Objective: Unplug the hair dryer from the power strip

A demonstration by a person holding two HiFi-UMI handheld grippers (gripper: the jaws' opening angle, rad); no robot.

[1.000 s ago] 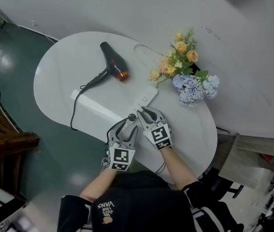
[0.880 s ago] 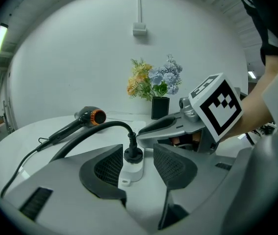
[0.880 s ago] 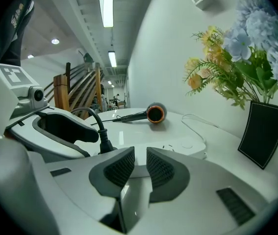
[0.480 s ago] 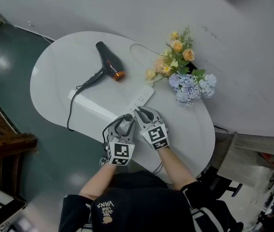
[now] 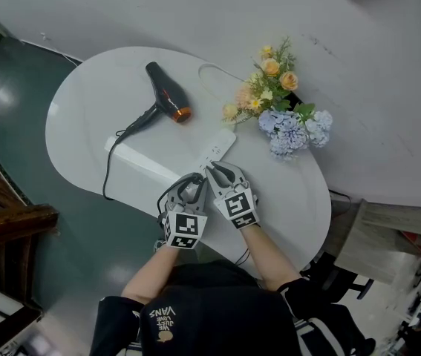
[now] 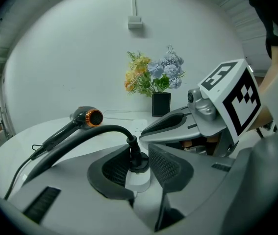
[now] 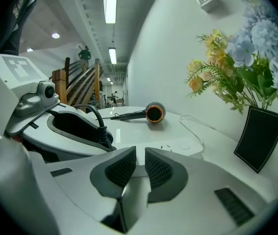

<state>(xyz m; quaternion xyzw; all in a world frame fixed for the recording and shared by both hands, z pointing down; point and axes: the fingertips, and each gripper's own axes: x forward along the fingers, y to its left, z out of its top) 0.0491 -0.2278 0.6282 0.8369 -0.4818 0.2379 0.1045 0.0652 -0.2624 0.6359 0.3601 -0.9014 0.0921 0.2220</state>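
White and rounded, the table (image 5: 84, 117) is carrying the power strip (image 5: 221, 145) and, well beyond it, the black hair dryer (image 5: 167, 93). The dryer is lying on its side with its barrel running diagonally and its orange-ringed nozzle pointing towards the strip. The left gripper (image 6: 139, 164), its jaws having just been closing, is pinching the black plug (image 6: 138, 156) seated in the strip's near end, while the right gripper (image 7: 139, 165) is nipping that same end between narrowly parted jaws.
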